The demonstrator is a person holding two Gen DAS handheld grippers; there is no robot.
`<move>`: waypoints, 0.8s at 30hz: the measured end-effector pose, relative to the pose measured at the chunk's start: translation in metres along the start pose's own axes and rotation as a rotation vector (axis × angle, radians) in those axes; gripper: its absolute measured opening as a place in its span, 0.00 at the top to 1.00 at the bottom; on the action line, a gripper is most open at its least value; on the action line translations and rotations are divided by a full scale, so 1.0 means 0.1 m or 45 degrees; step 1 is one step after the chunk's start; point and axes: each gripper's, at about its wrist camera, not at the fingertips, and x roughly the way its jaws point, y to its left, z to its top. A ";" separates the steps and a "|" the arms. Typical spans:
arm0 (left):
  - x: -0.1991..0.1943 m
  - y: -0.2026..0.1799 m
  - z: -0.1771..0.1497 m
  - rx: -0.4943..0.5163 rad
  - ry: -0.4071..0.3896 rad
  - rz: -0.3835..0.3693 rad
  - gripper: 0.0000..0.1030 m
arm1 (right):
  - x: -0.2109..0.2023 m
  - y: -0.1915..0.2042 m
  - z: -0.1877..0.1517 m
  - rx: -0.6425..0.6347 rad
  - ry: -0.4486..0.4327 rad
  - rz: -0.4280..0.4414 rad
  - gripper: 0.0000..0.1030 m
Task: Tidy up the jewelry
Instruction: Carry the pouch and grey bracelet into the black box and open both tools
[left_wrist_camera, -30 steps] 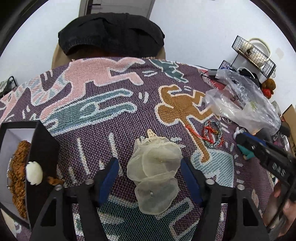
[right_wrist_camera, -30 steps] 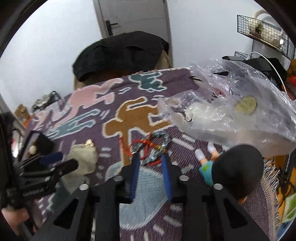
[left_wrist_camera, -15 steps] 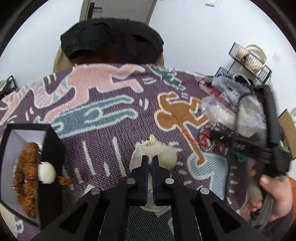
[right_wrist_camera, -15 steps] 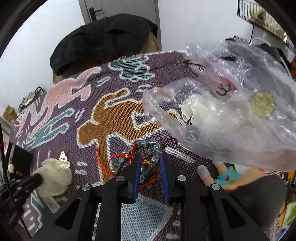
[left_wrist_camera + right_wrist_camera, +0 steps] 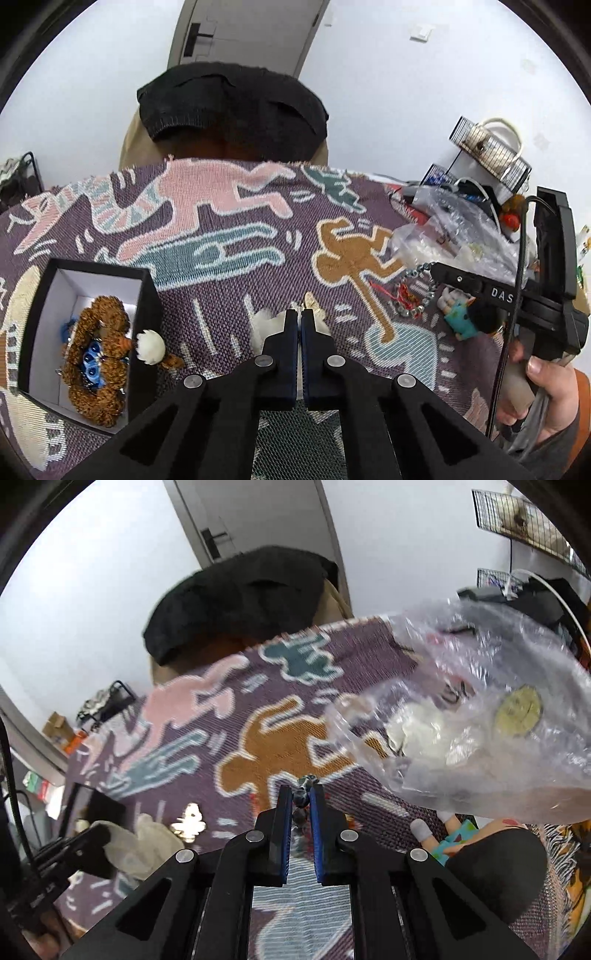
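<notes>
Pickup step, both hands. Left gripper clamped tight on cream organza pouch, just right of black jewelry box. Right gripper closing on beaded bracelet, further right of box. Next, I'd guess: carry both into box, pouch first.

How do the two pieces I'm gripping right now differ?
The left hand-held gripper is shut on a sheer cream fabric flower hair clip: soft, pale, flattened. The right hand-held gripper, jaws closing, has a grey beaded bracelet with red cord between them: hard, dark, round beads. Both lie on the purple patterned woven cloth.
</notes>
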 end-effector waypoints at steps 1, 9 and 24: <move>-0.03 0.00 0.01 0.001 -0.008 -0.003 0.99 | -0.04 0.04 0.01 -0.007 -0.011 0.012 0.90; -0.53 0.04 0.21 0.003 -0.141 -0.010 1.00 | -0.39 0.41 0.12 -0.073 -0.111 0.126 0.90; -1.12 0.71 0.27 -0.134 -0.299 0.126 0.99 | -0.51 1.28 0.13 -0.216 -0.152 0.300 0.90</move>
